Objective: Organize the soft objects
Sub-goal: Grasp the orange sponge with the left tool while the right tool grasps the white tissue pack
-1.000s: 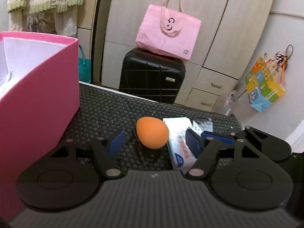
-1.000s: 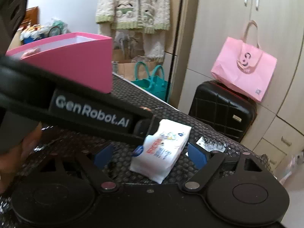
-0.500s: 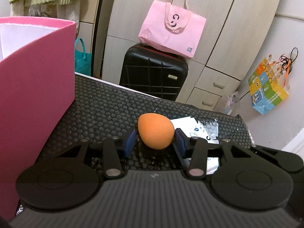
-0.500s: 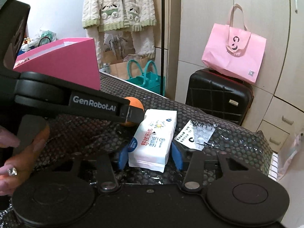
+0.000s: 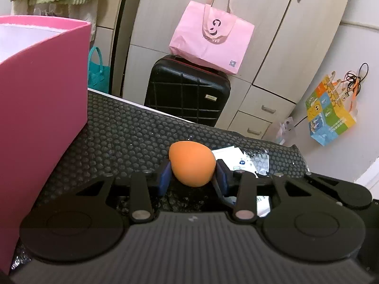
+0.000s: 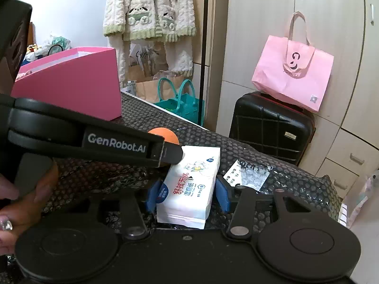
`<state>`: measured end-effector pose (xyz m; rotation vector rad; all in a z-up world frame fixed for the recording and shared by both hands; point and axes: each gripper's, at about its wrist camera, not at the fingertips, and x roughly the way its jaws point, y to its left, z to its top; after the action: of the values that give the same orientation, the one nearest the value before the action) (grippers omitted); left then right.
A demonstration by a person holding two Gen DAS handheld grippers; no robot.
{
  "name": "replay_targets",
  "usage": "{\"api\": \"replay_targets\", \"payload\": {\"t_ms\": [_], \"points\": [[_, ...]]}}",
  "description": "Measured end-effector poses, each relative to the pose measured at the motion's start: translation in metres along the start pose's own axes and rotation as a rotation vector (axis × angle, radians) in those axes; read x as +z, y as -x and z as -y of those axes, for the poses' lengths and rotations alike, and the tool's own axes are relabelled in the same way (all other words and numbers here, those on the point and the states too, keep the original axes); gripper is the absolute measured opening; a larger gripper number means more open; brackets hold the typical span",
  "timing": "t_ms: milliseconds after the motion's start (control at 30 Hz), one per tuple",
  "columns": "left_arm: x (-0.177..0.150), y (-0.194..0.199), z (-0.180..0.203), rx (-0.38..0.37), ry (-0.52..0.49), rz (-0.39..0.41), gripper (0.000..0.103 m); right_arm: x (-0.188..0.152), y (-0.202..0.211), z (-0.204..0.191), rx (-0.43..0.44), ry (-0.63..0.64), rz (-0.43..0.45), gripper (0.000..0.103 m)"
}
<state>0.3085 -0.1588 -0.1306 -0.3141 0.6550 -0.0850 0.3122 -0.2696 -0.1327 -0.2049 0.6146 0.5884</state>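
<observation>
My left gripper [image 5: 192, 177] is shut on an orange egg-shaped sponge [image 5: 191, 164] and holds it above the black bubble-textured mat [image 5: 132, 137]. My right gripper [image 6: 187, 195] is shut on a white wet-wipes pack [image 6: 189, 187] with red and blue print. In the right wrist view the left gripper's arm [image 6: 94, 139] crosses in front, with the sponge [image 6: 163, 135] peeking out behind its tip. A pink open box [image 5: 40, 104] stands to the left; it also shows in the right wrist view [image 6: 71, 87].
A clear plastic sachet with a white label [image 6: 246, 175] lies on the mat right of the wipes. Beyond the table stand a black suitcase [image 5: 187, 94] with a pink tote bag [image 5: 213, 40] on top, wardrobe doors and a teal bag [image 6: 182, 104].
Both grippers went from open to shut, the left on the orange sponge, the right on the wipes pack. Both objects now sit higher, lifted from the mat.
</observation>
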Motion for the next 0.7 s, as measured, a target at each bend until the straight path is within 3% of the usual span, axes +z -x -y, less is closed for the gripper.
{"api": "replay_targets", "payload": {"t_ms": [167, 333, 533, 700], "points": [[0.001, 0.008, -0.001, -0.005, 0.006, -0.02, 0.039, 0.001, 0.006, -0.001, -0.02, -0.029, -0.007, 0.046], [-0.008, 0.019, -0.001, -0.023, -0.007, -0.04, 0.038, -0.001, 0.015, -0.005, -0.048, -0.071, -0.02, 0.045], [-0.019, 0.048, 0.0, -0.038, -0.054, 0.008, 0.038, -0.008, 0.033, -0.012, -0.081, -0.113, -0.017, 0.045], [-0.025, 0.075, -0.004, -0.079, -0.062, -0.006, 0.038, -0.016, 0.052, -0.02, -0.108, -0.168, -0.007, 0.045]]}}
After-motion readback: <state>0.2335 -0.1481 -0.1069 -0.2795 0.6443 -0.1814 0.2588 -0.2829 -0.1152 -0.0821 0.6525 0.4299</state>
